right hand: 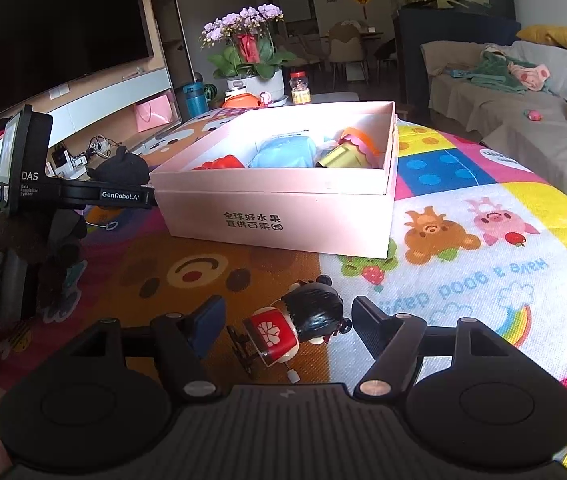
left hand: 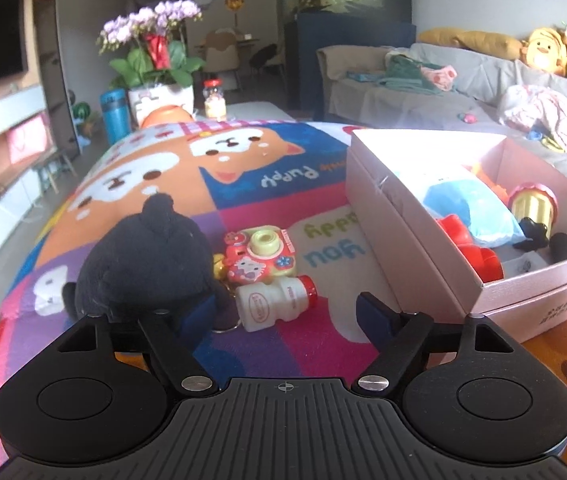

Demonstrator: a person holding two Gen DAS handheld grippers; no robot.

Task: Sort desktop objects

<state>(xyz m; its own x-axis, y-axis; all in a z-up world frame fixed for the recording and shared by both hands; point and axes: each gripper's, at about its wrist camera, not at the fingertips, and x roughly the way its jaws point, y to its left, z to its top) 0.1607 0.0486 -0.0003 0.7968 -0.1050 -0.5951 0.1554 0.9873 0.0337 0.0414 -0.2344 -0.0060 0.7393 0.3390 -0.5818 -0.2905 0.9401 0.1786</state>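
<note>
Between open right hand-held gripper (right hand: 287, 322) fingers, doll figurine (right hand: 299, 330)

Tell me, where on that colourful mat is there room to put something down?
Free mat lies in front of the pink box, over the bear print, and to its right across the pig and rainbow pictures. It is crowded by the left tongs, where the black plush, toy camera and little bottle huddle. The box itself is filling up.

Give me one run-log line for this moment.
left gripper: open, near milk bottle | right gripper: open around doll | pink box: partly filled | toy camera, black plush: unsorted
</note>
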